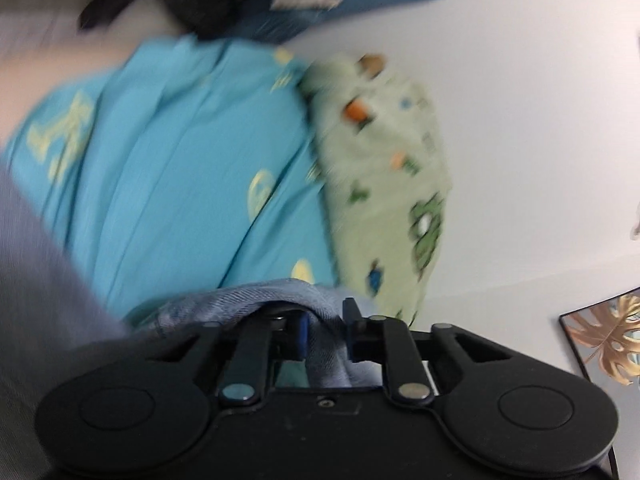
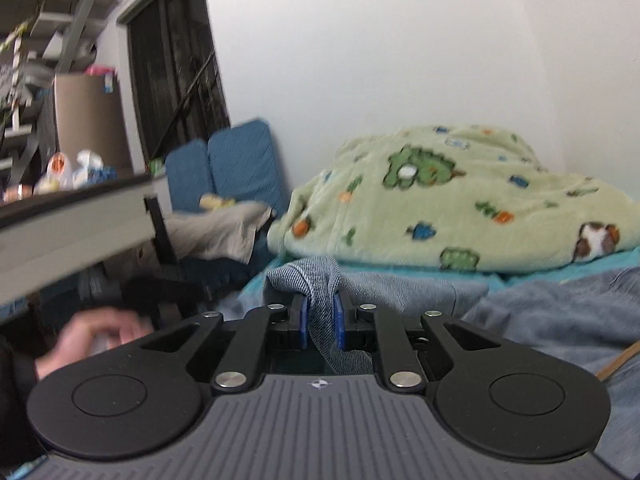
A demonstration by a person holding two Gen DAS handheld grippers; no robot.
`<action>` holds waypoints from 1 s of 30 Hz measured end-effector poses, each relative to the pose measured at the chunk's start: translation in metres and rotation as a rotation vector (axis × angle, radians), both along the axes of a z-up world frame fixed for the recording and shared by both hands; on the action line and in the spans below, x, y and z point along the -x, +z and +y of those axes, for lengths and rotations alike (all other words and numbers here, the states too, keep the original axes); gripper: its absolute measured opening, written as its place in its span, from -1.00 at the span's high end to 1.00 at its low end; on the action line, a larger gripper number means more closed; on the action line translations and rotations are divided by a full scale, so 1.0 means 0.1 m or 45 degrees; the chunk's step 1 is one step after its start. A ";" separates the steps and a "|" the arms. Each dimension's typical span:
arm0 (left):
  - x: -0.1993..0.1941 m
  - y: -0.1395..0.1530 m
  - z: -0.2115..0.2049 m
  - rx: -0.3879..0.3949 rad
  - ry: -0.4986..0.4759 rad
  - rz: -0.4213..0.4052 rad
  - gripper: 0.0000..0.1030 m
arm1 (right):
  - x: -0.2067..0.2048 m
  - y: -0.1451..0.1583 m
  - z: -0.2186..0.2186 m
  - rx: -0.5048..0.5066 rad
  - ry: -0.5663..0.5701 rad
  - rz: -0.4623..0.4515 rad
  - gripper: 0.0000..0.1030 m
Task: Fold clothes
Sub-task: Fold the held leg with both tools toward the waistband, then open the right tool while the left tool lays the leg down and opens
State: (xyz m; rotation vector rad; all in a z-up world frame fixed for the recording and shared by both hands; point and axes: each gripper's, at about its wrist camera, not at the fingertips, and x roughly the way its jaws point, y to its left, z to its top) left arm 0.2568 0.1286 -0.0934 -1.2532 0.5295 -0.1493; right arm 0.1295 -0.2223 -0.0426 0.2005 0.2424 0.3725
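A blue denim garment (image 2: 400, 288) lies on a bed with a turquoise sheet (image 1: 180, 168). My right gripper (image 2: 322, 320) is shut on a bunched fold of the denim, which drapes over the left finger. My left gripper (image 1: 326, 332) is shut on another edge of the same denim (image 1: 256, 300), held above the sheet. The left wrist view is blurred and tilted.
A pale green fleece blanket with animal prints (image 2: 460, 200) is heaped at the bed's far side against a white wall (image 2: 380, 40). Blue cushions (image 2: 236, 164) and a grey cloth (image 2: 216, 232) lie at the left. A person's hand (image 2: 92, 336) and a shelf edge (image 2: 72, 216) are near left.
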 end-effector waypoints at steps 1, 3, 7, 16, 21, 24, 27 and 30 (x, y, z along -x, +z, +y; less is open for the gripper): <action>0.01 0.08 0.05 -0.018 0.028 -0.030 0.79 | -0.02 -0.06 0.07 0.026 0.027 0.016 0.73; 0.02 0.23 0.20 -0.065 0.074 -0.083 0.82 | -0.04 -0.17 0.21 0.081 0.073 0.051 0.71; 0.08 0.54 0.52 -0.209 0.147 -0.186 0.83 | -0.01 -0.29 0.48 0.206 0.185 0.083 0.48; 0.35 0.55 1.20 -0.431 0.314 -0.164 0.84 | 0.03 -0.53 0.73 0.287 0.316 0.200 0.27; 0.48 0.07 1.45 -0.408 0.339 0.060 0.84 | -0.01 -0.53 0.62 0.237 0.259 0.257 0.27; 0.53 -0.08 1.46 -0.414 0.319 0.164 0.83 | -0.05 -0.53 0.56 0.219 0.217 0.282 0.27; 0.60 -0.13 1.48 -0.369 0.308 0.243 0.76 | -0.06 -0.48 0.50 0.216 0.163 0.294 0.27; 0.67 -0.11 1.50 -0.326 0.294 0.313 0.66 | -0.05 -0.42 0.42 0.218 0.118 0.293 0.27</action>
